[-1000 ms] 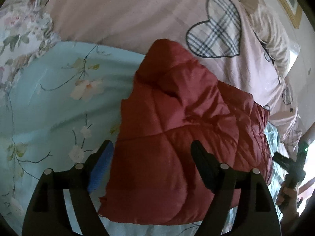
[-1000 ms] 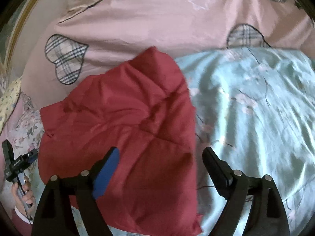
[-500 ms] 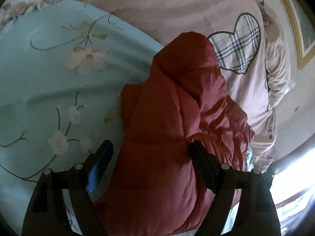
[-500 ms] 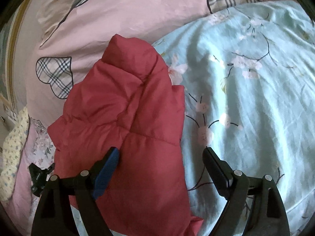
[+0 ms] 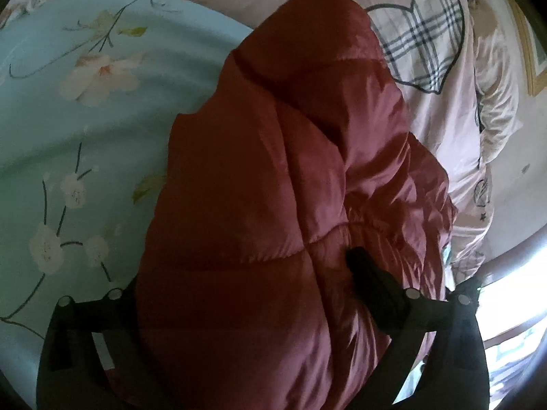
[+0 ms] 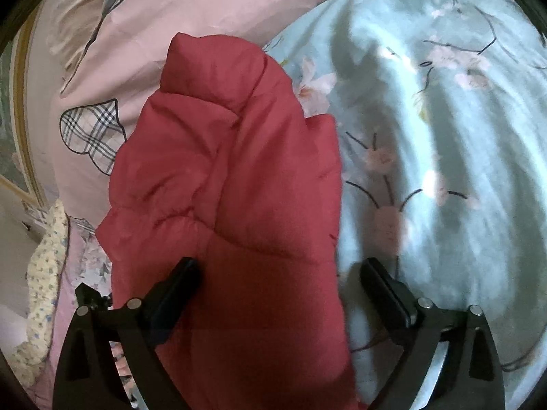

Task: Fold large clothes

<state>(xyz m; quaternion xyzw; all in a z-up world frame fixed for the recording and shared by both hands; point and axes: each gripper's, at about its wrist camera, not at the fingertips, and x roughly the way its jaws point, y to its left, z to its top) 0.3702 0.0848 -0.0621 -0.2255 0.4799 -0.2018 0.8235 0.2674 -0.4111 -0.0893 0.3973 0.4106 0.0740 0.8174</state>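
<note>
A red padded jacket (image 5: 273,205) lies bunched in a long mound on a bed, running from near to far, with a pale blue floral cover (image 5: 68,136) on one side and a pink sheet printed with plaid hearts (image 5: 437,109) on the other. Both handheld grippers point steeply downward at the near end of the jacket. The left gripper (image 5: 246,273) straddles the jacket: its jaws are opening, the puffy fabric bulges up between them and hides the left finger, and the right finger (image 5: 362,273) rests against the cloth; whether the pads press into it cannot be told for certain. In the right wrist view, the right gripper (image 6: 278,273) has its jaws spread wide apart, with the jacket's right edge lying between them. Its left finger (image 6: 177,287) sits on or just above the red fabric, and its right finger (image 6: 383,287) hangs over the blue cover, apart from the jacket. A cream spotted cloth (image 6: 44,273) lies at the far left edge.
</note>
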